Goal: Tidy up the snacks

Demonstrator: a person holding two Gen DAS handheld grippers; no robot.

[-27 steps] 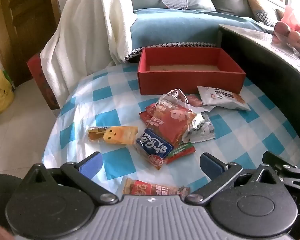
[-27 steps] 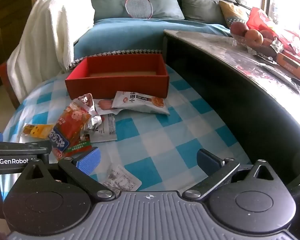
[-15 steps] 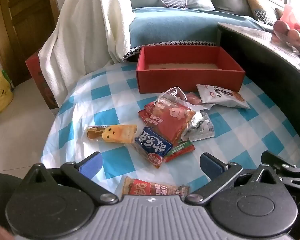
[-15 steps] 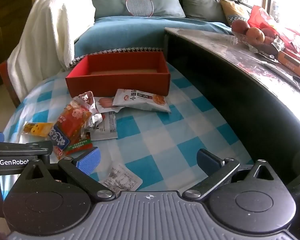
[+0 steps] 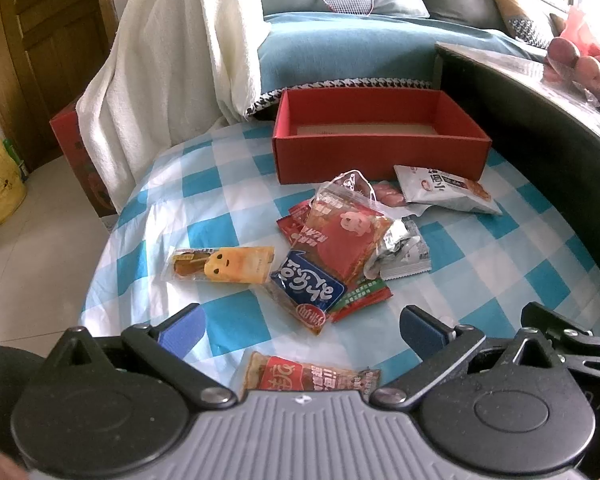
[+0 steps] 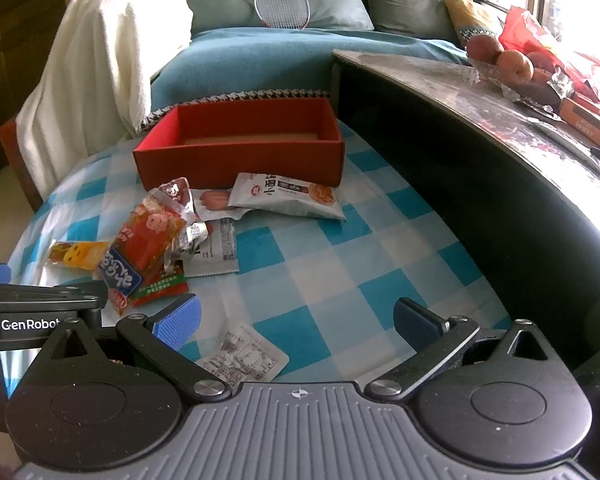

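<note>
Snacks (image 5: 332, 248) are scattered in a loose heap on a blue-and-white checked cloth (image 5: 500, 264), just in front of a red box (image 5: 380, 156) whose inside appears bare. A yellow packet (image 5: 228, 266) is seen lying just left of the heap, a white packet (image 5: 444, 192) close to the box's front wall, and an orange packet (image 5: 312, 376) nearest the left gripper (image 5: 300, 330). A small clear packet (image 6: 246, 354) is seen between the spread fingers of the right gripper (image 6: 296, 316). Both grippers are held wide open above the cloth, with nothing gripped.
</note>
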